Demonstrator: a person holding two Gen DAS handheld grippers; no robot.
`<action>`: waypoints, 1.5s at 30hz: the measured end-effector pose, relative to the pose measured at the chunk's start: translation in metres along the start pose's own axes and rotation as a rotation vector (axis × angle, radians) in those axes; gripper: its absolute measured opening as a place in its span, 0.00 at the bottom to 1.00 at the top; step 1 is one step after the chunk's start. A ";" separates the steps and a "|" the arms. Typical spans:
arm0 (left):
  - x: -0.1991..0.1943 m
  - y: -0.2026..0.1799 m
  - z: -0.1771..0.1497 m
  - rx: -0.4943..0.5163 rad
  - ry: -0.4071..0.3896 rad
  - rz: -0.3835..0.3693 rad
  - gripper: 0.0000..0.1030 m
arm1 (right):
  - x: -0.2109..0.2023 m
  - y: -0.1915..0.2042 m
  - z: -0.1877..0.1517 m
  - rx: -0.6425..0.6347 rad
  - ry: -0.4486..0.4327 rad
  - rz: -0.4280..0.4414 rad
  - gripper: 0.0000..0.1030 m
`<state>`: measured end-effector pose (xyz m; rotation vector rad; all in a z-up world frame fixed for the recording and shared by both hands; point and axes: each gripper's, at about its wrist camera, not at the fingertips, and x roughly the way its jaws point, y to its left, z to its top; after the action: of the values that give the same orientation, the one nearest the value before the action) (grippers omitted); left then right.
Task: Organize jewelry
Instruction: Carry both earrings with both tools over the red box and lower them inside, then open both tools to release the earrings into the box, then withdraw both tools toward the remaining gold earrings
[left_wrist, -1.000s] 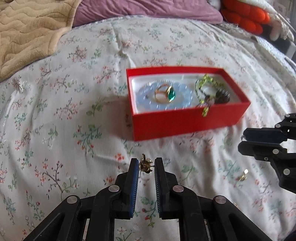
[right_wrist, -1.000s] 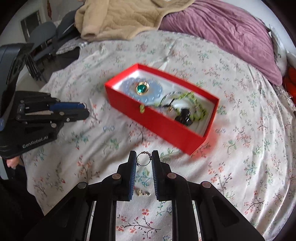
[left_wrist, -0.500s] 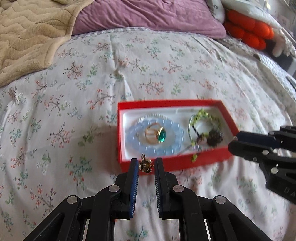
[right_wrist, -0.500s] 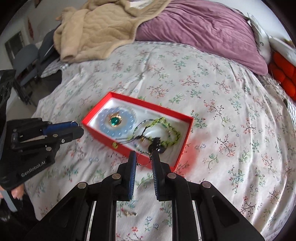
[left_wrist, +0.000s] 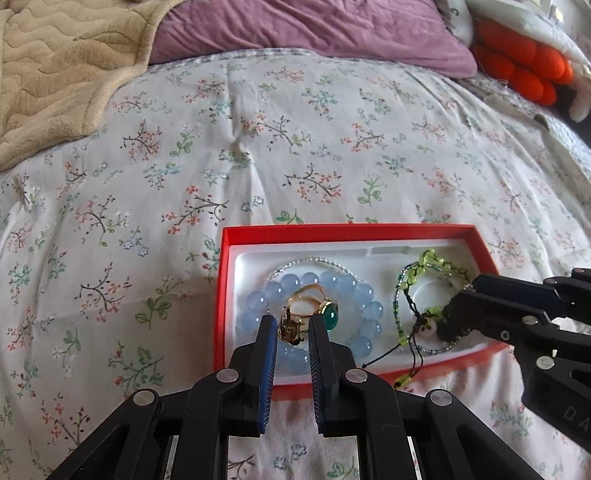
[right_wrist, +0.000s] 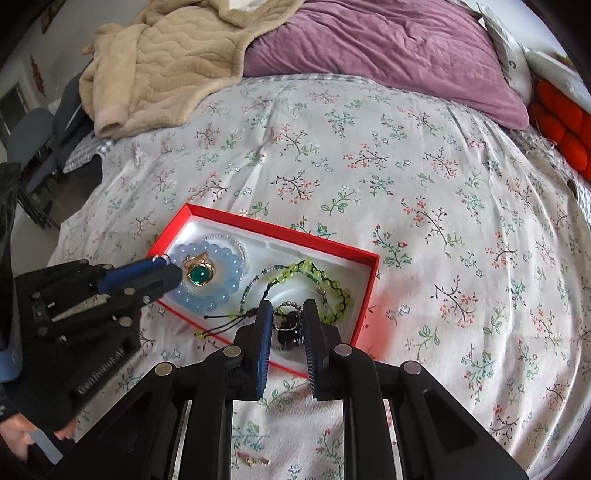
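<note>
Red cardboard is framing most of what matters here: the red box (left_wrist: 406, 232) is sitting on the floral bedspread (left_wrist: 258, 129), and we are holding both grippers over it. Our left gripper (left_wrist: 291, 332) is clamping a small gold earring (left_wrist: 290, 328) between its blue pads, hanging just above the blue bead bracelet (left_wrist: 354, 291) and the gold ring with the green stone (left_wrist: 325, 314) that are lying in the box's left half. Our right gripper (right_wrist: 284, 321) is pinching a small beaded ring (right_wrist: 288, 314) (thin wire, hard to read in detail) over the box's right half, where the green beaded bracelet (right_wrist: 314, 277) and a dark bead cluster (right_wrist: 290, 338) are already resting.

We are judging the task as well along: several pieces are lying inside the white lining, and two more are poised for dropping. What we are still facing is the release of both held pieces into the box, and then at least one loose item, a small gold piece (right_wrist: 255, 460) lying on the bedspread near the bottom of the right wrist view, well outside the box. Whether anything else is waiting out of view, we cannot tell. The purple pillow (right_wrist: 388, 48) and beige blanket (right_wrist: 166, 62) are lying far from the work.
</note>
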<state>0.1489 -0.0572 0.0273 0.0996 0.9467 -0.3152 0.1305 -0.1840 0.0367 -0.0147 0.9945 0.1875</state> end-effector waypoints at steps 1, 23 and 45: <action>0.001 0.000 0.000 0.000 0.000 0.000 0.12 | 0.003 0.000 0.001 0.000 0.005 -0.003 0.17; -0.024 0.006 -0.005 0.022 -0.030 -0.035 0.45 | -0.007 0.000 0.002 0.000 -0.002 0.007 0.37; -0.058 0.018 -0.055 -0.009 0.057 -0.023 0.90 | -0.053 -0.009 -0.051 0.041 0.054 -0.003 0.65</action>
<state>0.0799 -0.0148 0.0417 0.0894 1.0061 -0.3308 0.0611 -0.2054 0.0522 0.0160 1.0522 0.1650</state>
